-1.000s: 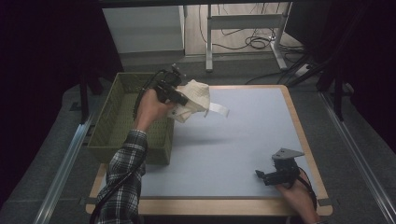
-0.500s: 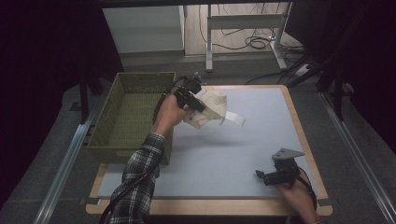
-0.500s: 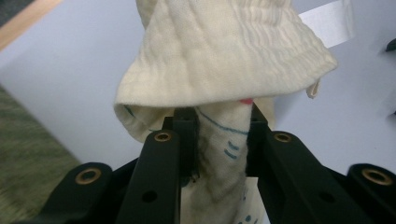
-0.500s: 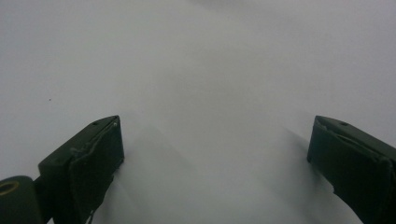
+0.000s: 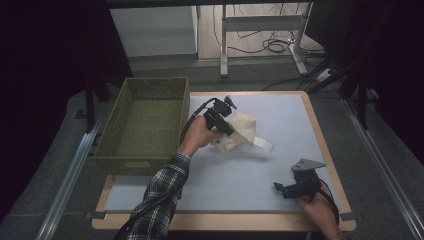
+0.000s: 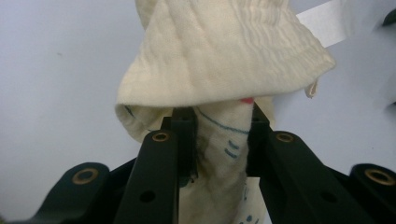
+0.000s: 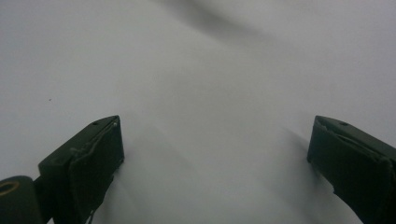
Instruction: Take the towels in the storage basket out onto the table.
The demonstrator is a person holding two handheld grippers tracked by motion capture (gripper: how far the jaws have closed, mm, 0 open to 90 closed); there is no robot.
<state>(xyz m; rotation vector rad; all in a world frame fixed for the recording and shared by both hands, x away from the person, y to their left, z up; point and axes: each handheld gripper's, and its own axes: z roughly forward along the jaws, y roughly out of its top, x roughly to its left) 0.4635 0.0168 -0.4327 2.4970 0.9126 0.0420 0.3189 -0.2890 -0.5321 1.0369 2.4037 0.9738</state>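
At the left of the high view one green basket stands empty, so taking the cloth out looks done. At centre the left gripper is clamped on one cream cloth low over the grey mat (letting go remains). Lower right, the right gripper rests with jaws spread, holding nothing

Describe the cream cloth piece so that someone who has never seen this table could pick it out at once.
Start at the olive woven basket on the left of the grey table. Just right of it, the left gripper has its fingers shut on the cream cloth. It is the sole soft, crinkled thing there, with blue stitched marks and a white tag.
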